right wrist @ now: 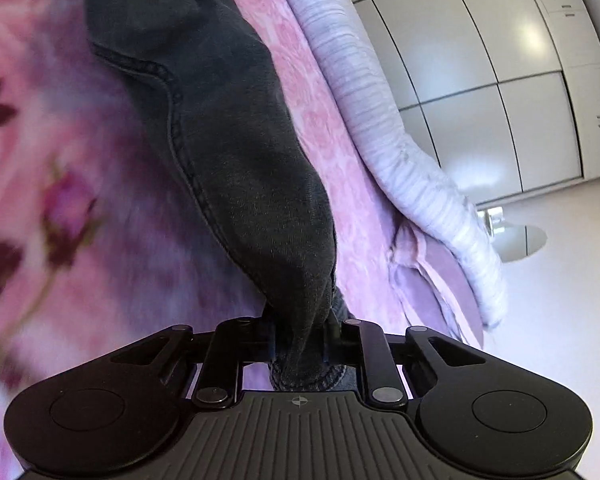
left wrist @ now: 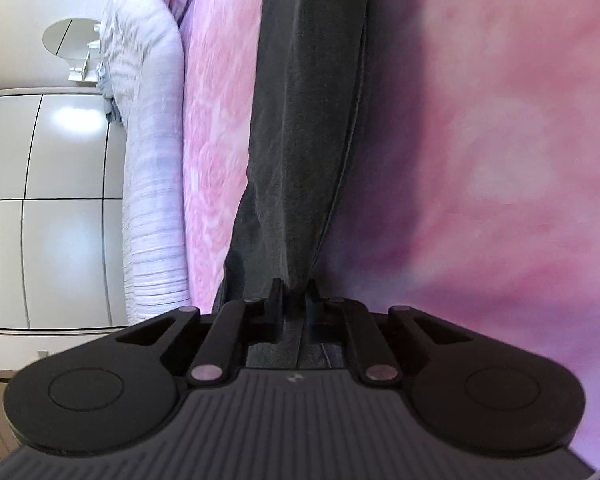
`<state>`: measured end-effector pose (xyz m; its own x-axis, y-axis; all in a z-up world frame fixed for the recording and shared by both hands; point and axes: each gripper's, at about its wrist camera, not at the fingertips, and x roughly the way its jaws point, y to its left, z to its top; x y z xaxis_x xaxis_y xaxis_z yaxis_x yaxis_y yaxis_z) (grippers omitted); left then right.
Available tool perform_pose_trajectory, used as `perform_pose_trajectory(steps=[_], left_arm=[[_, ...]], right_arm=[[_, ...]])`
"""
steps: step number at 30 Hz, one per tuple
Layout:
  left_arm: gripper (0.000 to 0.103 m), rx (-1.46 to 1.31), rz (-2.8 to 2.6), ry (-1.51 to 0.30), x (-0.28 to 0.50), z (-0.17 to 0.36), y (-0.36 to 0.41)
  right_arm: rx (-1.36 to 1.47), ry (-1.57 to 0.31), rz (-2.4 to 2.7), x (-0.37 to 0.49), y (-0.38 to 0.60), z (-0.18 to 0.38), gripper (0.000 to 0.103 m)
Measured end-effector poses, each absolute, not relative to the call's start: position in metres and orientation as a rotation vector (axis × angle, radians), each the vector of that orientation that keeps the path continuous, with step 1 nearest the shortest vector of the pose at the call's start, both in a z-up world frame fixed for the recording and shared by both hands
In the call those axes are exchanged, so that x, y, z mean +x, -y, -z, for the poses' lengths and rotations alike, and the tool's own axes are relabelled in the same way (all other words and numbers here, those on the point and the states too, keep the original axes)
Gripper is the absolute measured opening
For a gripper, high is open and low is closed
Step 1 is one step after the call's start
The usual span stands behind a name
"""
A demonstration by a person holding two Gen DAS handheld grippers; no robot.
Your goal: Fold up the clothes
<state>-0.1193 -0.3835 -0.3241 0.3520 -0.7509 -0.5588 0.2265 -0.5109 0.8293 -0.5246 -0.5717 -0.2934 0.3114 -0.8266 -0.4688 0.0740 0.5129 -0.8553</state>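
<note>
A dark grey garment [left wrist: 304, 120], with stitched seams like jeans, hangs stretched over a pink floral bedspread [left wrist: 500, 160]. My left gripper [left wrist: 295, 300] is shut on one end of it. The cloth runs straight away from the jaws. In the right wrist view the same dark garment [right wrist: 228, 152] bunches into my right gripper [right wrist: 300, 332], which is shut on its hem. The garment is lifted off the pink bedspread [right wrist: 60, 200].
A white-lilac striped duvet [left wrist: 152, 184] lies along the bed's edge, also in the right wrist view [right wrist: 404, 140]. White wardrobe doors [right wrist: 500, 80] and a round ceiling lamp [left wrist: 72, 38] are behind. A folded lilac cloth [right wrist: 432, 276] lies near the duvet.
</note>
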Motion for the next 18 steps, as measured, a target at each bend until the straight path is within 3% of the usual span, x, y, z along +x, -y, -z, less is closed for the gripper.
perform_pose_trajectory(steps=[4, 11, 14, 15, 16, 18], left_arm=[[0.000, 1.679, 1.415, 0.423, -0.171, 0.310, 0.315], [0.001, 1.576, 1.445, 0.298, -0.228, 0.303, 0.227], [0.011, 1.490, 1.368, 0.246, -0.211, 0.300, 0.232], [0.023, 1.454, 1.332, 0.222, -0.198, 0.297, 0.240], [0.043, 1.408, 1.294, 0.201, -0.184, 0.295, 0.248], [0.052, 1.315, 1.217, 0.160, -0.157, 0.292, 0.263]], right_arm=[[-0.838, -1.151, 0.719, -0.583, 0.536, 0.287, 0.017], [-0.752, -1.233, 0.735, -0.666, 0.490, 0.316, 0.019], [-0.754, -1.280, 0.745, -0.668, 0.484, 0.329, 0.032], [-0.748, -1.279, 0.776, -0.665, 0.485, 0.328, 0.036], [-0.739, -1.273, 0.813, -0.662, 0.486, 0.326, 0.040], [-0.704, -1.266, 0.878, -0.670, 0.471, 0.331, 0.050]])
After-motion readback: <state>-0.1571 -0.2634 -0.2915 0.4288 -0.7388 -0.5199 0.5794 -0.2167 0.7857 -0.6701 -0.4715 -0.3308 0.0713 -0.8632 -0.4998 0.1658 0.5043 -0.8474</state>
